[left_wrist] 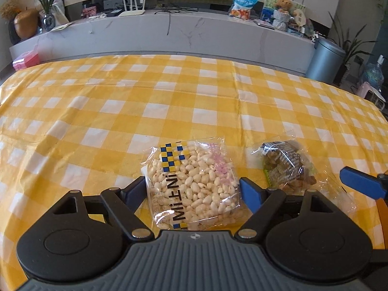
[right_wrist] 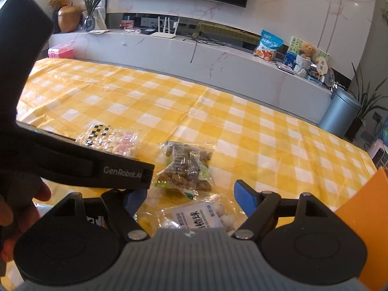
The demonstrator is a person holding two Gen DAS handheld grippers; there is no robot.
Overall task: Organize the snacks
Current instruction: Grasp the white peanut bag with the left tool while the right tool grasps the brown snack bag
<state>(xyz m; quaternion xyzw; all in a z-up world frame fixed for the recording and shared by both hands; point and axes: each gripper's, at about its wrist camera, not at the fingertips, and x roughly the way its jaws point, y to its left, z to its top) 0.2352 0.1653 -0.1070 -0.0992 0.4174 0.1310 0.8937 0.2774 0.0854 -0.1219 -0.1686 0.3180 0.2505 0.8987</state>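
Covering table: yellow-white check cloth (left_wrist: 169, 92); marble TV ledge (left_wrist: 194, 29) behind.

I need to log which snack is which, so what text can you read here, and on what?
"MiLtNi": puffed rice pack.
"GenRobot.AI": black strap of the left gripper's handle.
Chinese characters, "植球" legible: white label on the yellow packet; its small print is unreadable.
Brown snack bag: print too blurred.
Blue bag on the far counter: too small.
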